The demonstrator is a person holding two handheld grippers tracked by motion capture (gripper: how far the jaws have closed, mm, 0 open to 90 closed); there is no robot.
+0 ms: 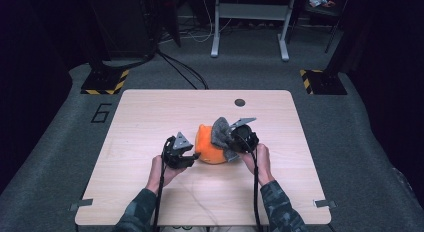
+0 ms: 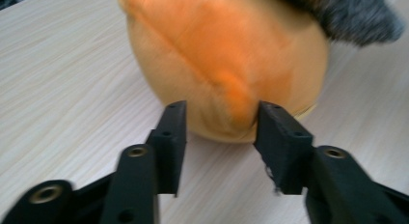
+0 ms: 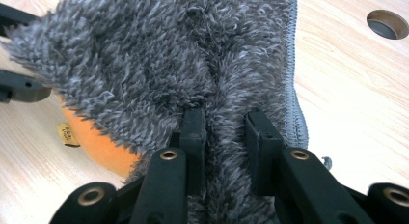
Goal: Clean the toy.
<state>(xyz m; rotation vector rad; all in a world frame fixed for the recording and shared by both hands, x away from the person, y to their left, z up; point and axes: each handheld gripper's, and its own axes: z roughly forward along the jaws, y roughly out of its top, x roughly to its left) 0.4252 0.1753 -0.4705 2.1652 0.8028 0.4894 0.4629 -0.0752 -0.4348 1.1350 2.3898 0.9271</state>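
L gripper [image 2: 219, 127]: jaws apart, astride orange plush [image 2: 226, 64], no pinch; R gripper [image 3: 224, 137] clamped grey fleece cloth [image 3: 159, 64] atop plush; likely wiping/draping, next L re-grip.

The orange plush [image 2: 226, 64] is blurred in the left gripper view, its top cut off by the upper edge, so its shape cannot be told. The grey fleece cloth [image 3: 159, 69] covers most of it in the right gripper view and runs off the top edge. A small tag [image 3: 68, 135] on the plush is too small to read. In the high view, the left gripper [image 1: 192, 156] hides the plush's near side.
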